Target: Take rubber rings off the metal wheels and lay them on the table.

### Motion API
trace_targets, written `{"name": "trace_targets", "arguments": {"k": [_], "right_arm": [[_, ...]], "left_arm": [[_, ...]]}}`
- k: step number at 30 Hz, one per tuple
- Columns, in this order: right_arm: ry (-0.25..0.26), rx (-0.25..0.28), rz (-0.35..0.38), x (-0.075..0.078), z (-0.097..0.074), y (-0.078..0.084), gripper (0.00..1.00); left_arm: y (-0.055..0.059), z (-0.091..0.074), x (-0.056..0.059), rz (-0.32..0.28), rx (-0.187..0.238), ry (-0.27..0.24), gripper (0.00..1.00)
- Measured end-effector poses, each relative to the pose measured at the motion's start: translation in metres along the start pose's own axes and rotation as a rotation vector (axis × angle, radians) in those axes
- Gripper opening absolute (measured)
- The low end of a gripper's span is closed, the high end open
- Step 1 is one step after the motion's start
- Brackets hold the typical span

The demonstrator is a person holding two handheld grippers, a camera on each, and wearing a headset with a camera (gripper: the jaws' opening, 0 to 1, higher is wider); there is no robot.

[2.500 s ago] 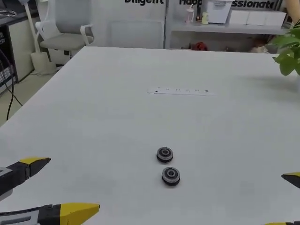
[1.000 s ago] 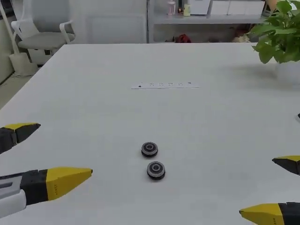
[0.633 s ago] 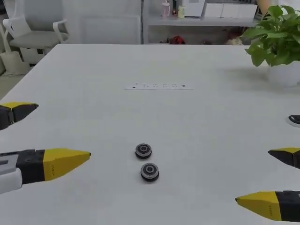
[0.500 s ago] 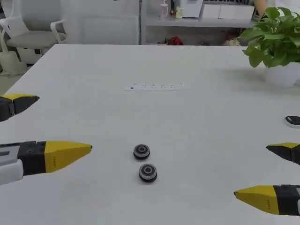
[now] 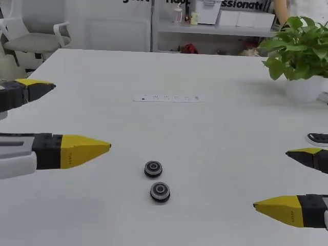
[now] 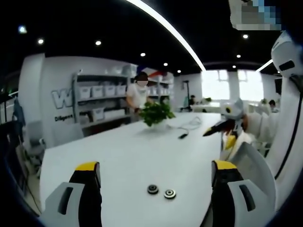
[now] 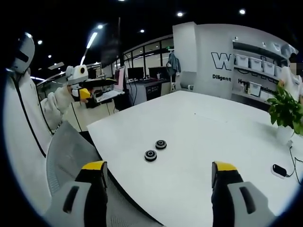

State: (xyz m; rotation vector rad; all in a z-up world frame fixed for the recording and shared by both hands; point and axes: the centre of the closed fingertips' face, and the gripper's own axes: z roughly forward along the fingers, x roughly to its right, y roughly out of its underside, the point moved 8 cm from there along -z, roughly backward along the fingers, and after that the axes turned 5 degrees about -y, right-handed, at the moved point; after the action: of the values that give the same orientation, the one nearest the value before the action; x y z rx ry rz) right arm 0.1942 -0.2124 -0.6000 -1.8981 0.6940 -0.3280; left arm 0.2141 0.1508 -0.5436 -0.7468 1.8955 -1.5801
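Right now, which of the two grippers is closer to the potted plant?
Right. The right gripper is on the potted plant's side of the table; the left gripper is on the opposite side, far from it.

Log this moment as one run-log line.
left gripper: open, empty | right gripper: open, empty | far wheel, near wheel: flat on table, untouched

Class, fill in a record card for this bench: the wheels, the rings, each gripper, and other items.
wheels: far wheel and near wheel, lying flat and close together on the table
rings: dark rims, apparently on both wheels
left gripper: open, empty, left of the wheels
right gripper: open, empty, right of the wheels
other: potted plant, power strip
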Motion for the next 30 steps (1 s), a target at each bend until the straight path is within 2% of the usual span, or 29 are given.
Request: {"name": "trace_targets", "arguments": {"k": [3,10,17,22,25,30], "right_arm": [[-0.010,0.001,-0.015,0.002,0.003,-0.007,0.87],[-0.032,0.021,-0.056,0.007,0.011,-0.025,0.86],[-0.058,0.083,-0.102,0.014,0.022,-0.048,0.84],[-0.088,0.121,-0.128,0.018,0.033,-0.061,0.83],[-0.126,0.175,-0.159,0.018,0.044,-0.072,0.82],[-0.180,0.183,-0.196,0.018,0.068,-0.082,0.79]], "left_arm": [[-0.004,0.003,-0.002,0.015,0.002,0.010,0.99],[-0.017,0.010,-0.009,0.038,0.041,0.036,0.97],[-0.032,0.024,-0.012,0.057,0.096,0.067,0.96],[-0.033,0.034,-0.014,0.047,0.136,0.094,0.96],[-0.032,0.040,-0.016,0.044,0.168,0.114,0.96],[-0.031,0.052,-0.013,0.081,0.237,0.181,0.93]]}}
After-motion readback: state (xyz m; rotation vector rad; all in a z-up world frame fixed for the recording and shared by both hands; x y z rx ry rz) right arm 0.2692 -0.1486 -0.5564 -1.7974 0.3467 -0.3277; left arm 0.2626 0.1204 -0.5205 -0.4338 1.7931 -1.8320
